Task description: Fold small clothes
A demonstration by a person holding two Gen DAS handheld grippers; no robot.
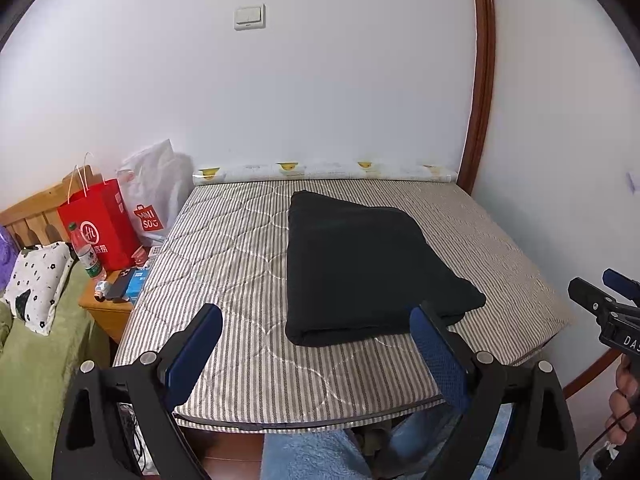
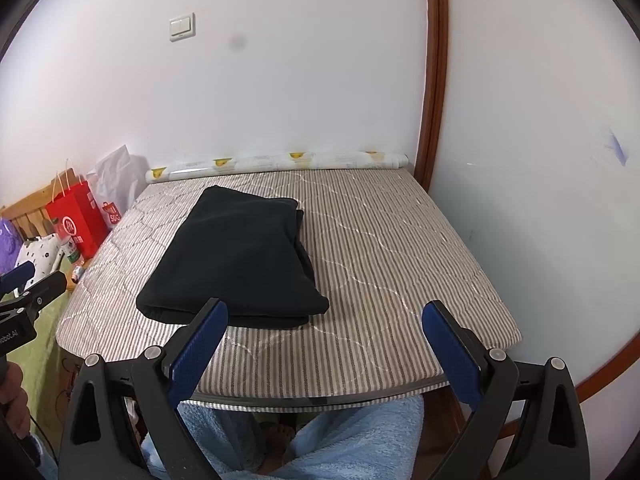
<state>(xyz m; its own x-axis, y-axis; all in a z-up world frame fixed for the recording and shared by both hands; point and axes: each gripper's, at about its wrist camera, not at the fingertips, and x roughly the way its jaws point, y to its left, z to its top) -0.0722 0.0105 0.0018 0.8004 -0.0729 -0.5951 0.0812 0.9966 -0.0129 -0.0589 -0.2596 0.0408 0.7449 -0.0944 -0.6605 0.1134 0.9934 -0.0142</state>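
The left gripper [image 1: 316, 354] is held above the near edge of the striped mattress pad [image 1: 240, 264], and its two blue fingers stand wide apart with nothing between them. The right gripper [image 2: 324, 344] is in the same condition: the fingers are spread and empty, over the front edge of the pad. In the left wrist view the right gripper also shows at about 3 o'clock, well away from the cloth, with part of a hand [image 1: 624, 404] under it.

From the left gripper, the black garment [image 1: 360, 268] lies at about 12 to 1 o'clock, and the tip of its right finger [image 1: 430, 340] overlaps the garment's near corner in the picture; I cannot tell if it touches. From the right gripper, the same garment is at about 11 o'clock, just behind the left finger [image 2: 200, 344].

The garment is already a compact rectangle with several layers visible at its near edge and right side, so I judge the folding of this piece is finished or almost finished. Perhaps only a small straightening of the lower layer remains. No other clothes wait on the pad.

At 9 o'clock, beside the pad, stands a red paper bag [image 1: 102, 224].
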